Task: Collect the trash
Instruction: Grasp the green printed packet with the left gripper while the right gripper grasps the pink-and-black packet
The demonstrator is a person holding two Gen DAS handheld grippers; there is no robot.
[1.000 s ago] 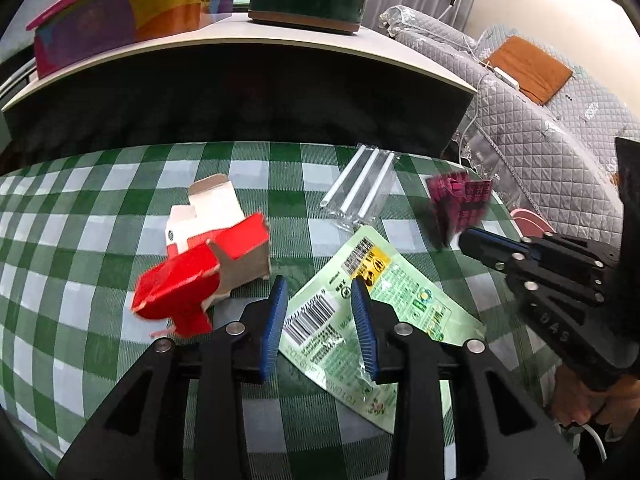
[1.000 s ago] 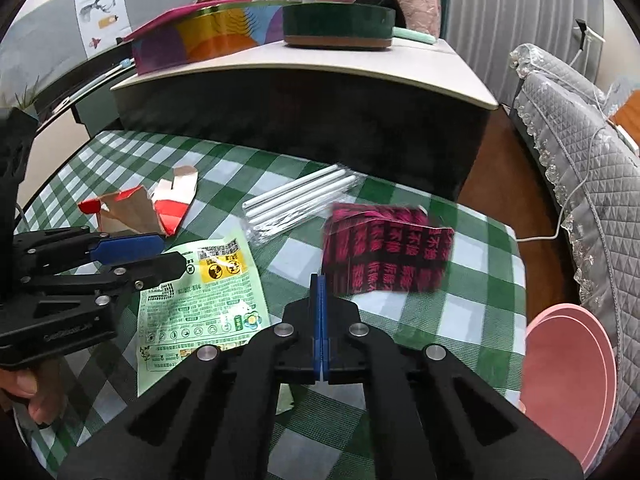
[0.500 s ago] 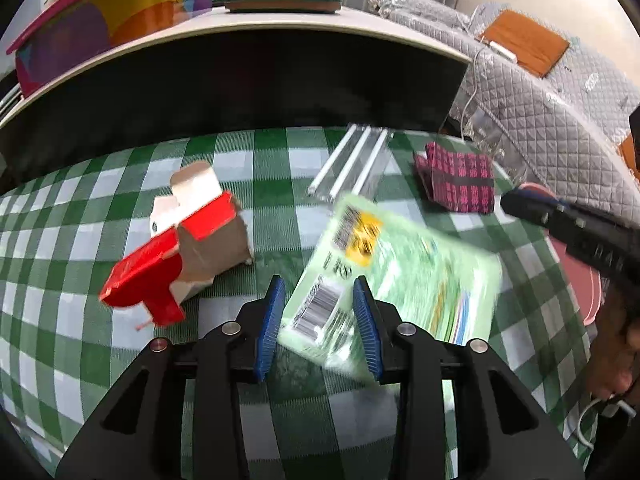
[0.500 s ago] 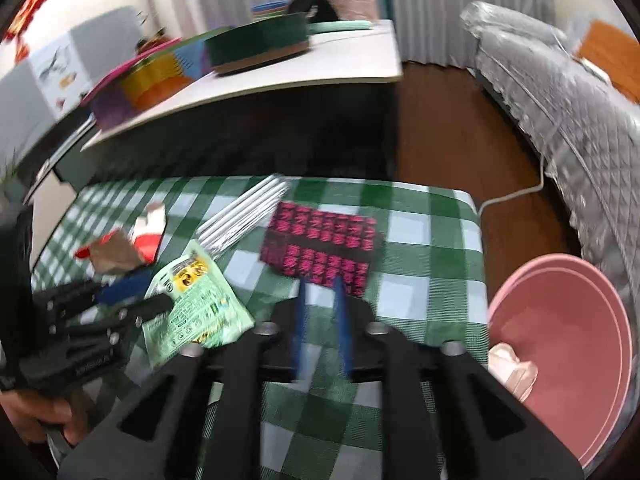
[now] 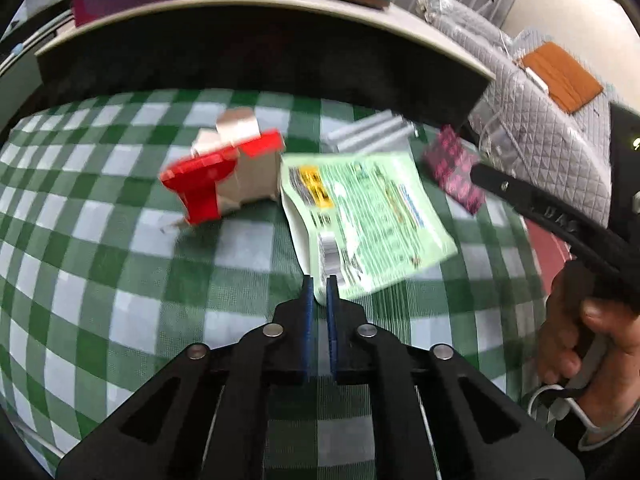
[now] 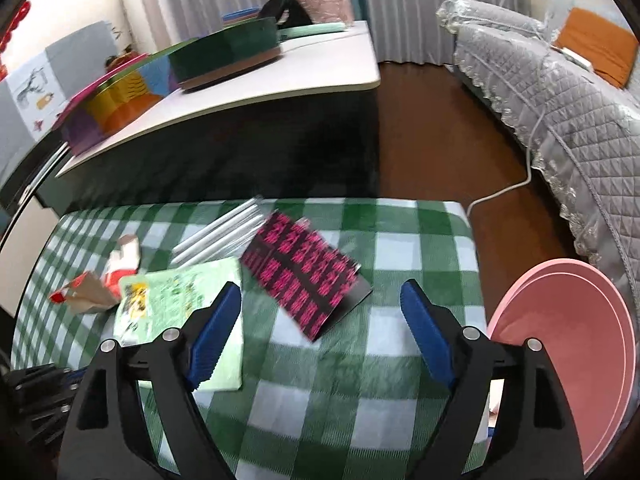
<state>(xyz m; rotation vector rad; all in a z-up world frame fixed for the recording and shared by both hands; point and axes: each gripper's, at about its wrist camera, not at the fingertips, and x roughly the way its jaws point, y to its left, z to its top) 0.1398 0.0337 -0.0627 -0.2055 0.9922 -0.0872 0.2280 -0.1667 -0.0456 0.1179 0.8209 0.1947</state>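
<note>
On the green checked cloth [image 6: 360,400], four bits of litter, all ahead of the two grippers. Left gripper [image 5: 318,292] pinched on the near corner of the green packet [image 5: 368,220], jaws having just been closing with that corner between them; packet fanning away toward one o'clock, long axis running from the pads out to the far right. Right gripper [image 6: 320,320] spread wide, jaws having just been opening, nothing between the pads. Directly at twelve o'clock from it, near but not touching, the black and pink wrapper [image 6: 306,276], lying flat, long axis slanted from ten o'clock down to four o'clock (so crosswise to the open jaws, more or less). Clearly the nearer hand for that wrapper: from the left wrist view it sits well off at two o'clock [image 5: 454,178], beyond the right tool's finger.

Pink bin [image 6: 568,360] at three to four o'clock of the right gripper, off the cloth's edge: probably the drop point. Red torn carton [image 5: 224,180] at eleven o'clock of the left gripper, just beside the packet. Clear tube pack [image 6: 220,236] farther back, at eleven o'clock.

Writing: a barcode and a yellow label on the packet, text too blurred to read; pink characters on the wrapper, illegible; no brand readable anywhere.
</note>
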